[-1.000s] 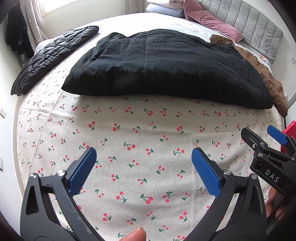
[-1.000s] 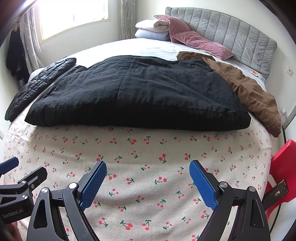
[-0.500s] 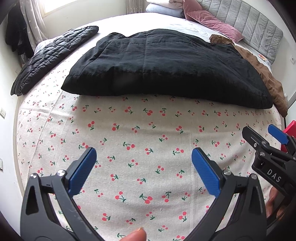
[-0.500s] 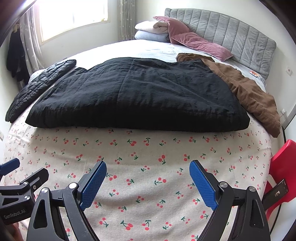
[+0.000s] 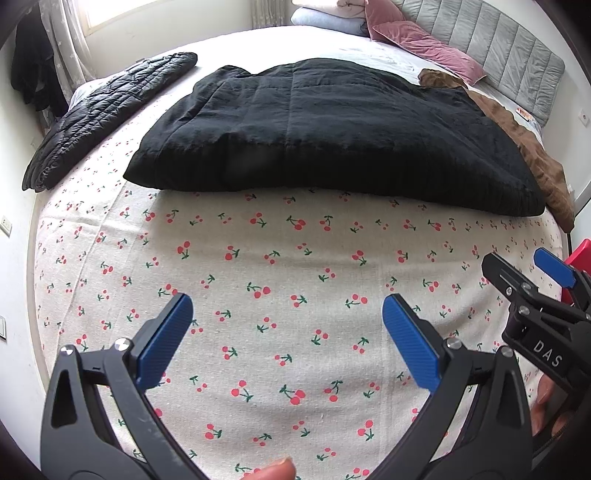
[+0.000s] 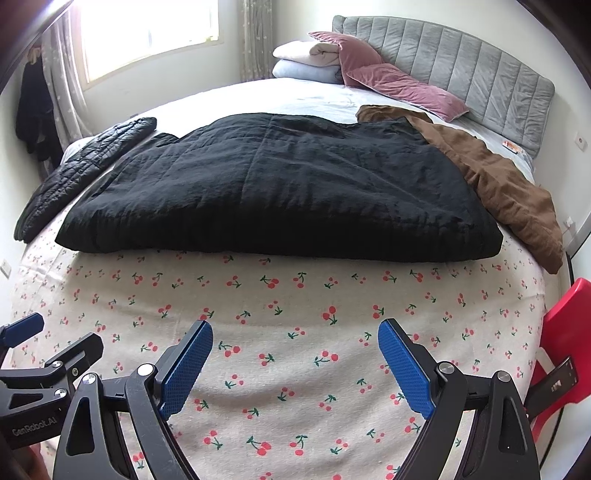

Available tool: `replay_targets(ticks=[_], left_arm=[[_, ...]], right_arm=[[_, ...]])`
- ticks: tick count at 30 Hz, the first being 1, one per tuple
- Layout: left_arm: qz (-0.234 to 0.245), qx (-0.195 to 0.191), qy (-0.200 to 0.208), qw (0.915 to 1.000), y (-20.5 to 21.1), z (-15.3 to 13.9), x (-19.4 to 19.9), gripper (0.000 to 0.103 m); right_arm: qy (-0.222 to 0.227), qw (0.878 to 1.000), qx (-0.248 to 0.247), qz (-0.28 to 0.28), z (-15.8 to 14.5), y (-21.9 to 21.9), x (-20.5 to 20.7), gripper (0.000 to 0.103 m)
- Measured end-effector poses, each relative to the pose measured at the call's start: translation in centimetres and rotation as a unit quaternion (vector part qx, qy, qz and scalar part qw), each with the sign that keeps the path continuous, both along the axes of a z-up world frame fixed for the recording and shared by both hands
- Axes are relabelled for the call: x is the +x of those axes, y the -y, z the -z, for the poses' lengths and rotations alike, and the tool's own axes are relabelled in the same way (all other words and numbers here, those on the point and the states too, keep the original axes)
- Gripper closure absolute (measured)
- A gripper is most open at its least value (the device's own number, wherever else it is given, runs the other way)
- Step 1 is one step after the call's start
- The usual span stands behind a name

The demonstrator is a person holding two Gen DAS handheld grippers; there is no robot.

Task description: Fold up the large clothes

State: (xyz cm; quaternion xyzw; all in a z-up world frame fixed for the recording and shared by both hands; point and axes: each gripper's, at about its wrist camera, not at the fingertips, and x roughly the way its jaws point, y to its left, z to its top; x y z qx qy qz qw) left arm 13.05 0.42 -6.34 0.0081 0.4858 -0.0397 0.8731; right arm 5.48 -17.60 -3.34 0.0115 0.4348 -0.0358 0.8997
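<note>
Bedroom premises: a bed (image 6: 295,369) with a cherry-print sheet forms the work surface, a grey padded headboard (image 6: 461,62) at its far end, a window (image 6: 147,33) behind on the left, and a dark garment (image 6: 33,107) hanging by the curtain. Item under task: a black padded coat (image 6: 280,188), lying broad and roughly flat across the middle of the bed, well apart from both tools, its near edge running straight across the sheet. Its quilted seams and puffed edge suggest a soft, bulky, fairly light article that will sag and trap air when lifted; the matte shell should not be slippery. Recommended hold, in my judgement: the two near corners or the hem edge, one per tool, pinching through the full thickness so the filling does not slide out of the pads. Left gripper (image 5: 288,332) stands released, jaws wide, nothing between them, poised over bare sheet; right gripper (image 6: 295,362) likewise spread wide and empty. Adjacent items: a black quilted jacket (image 6: 88,170) along the left edge, a brown garment (image 6: 509,184) touching the coat's right side, pink pillows (image 6: 399,85) and folded bedding (image 6: 306,61) near the headboard, a red chair (image 6: 565,332) at lower right. Risk noted: the brown garment may drag along if that side is lifted.
</note>
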Motion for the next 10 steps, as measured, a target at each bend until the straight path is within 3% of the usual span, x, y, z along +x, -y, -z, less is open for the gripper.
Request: replay_targets(ticks=[10], left_arm=[[-0.001, 0.005, 0.002, 1.0000, -0.15, 0.05, -0.20, 0.001]], right_arm=[[0.001, 1.000, 0.001, -0.002, 0.01, 0.16, -0.07, 0.011]])
